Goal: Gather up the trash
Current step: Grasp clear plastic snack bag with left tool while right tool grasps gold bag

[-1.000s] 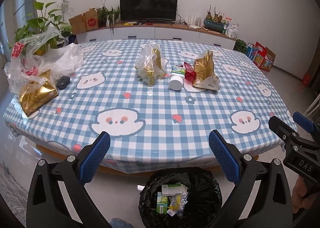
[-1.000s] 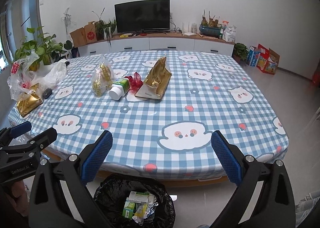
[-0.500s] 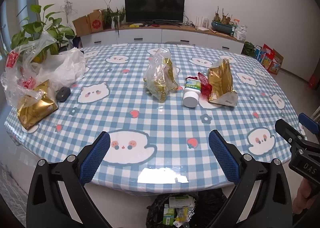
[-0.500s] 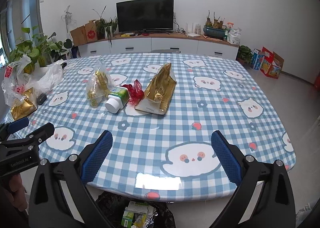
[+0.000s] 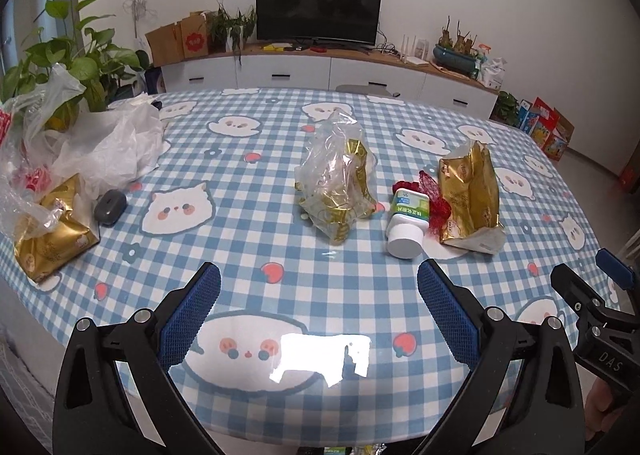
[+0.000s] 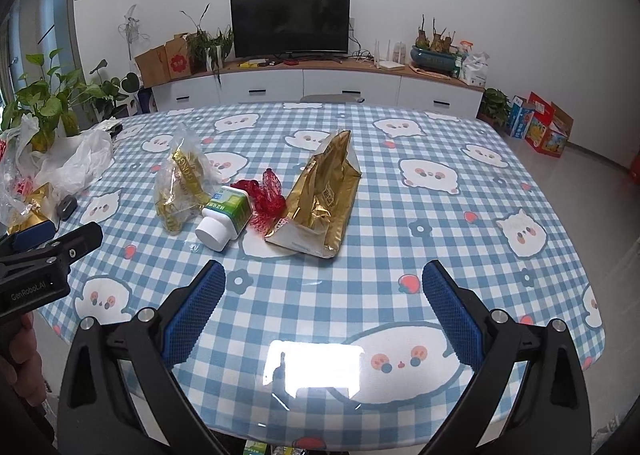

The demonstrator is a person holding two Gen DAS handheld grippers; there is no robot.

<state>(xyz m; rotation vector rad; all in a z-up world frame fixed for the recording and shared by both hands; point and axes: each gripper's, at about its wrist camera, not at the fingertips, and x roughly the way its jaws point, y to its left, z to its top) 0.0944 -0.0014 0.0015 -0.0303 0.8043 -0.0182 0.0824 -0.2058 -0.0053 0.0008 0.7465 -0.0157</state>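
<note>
Trash lies mid-table on the blue checked cloth (image 5: 280,251): a clear bag of gold wrappers (image 5: 338,185) (image 6: 182,183), a white-capped green bottle (image 5: 406,223) (image 6: 224,217) on its side, red netting (image 5: 434,195) (image 6: 266,195) and a gold foil bag (image 5: 470,199) (image 6: 322,199). My left gripper (image 5: 318,311) is open and empty above the table's near edge, short of the clear bag. My right gripper (image 6: 324,309) is open and empty, short of the foil bag. Each gripper shows at the other view's side.
At the table's left end lie white plastic bags (image 5: 100,143), another gold bag (image 5: 50,239) and a grey oval object (image 5: 110,207). A potted plant (image 5: 68,67) stands behind them. A TV cabinet (image 6: 320,89) lines the far wall.
Both grippers have risen and moved forward over the table edge. The black trash bin below has almost slipped out of view. Both stay open and empty.
</note>
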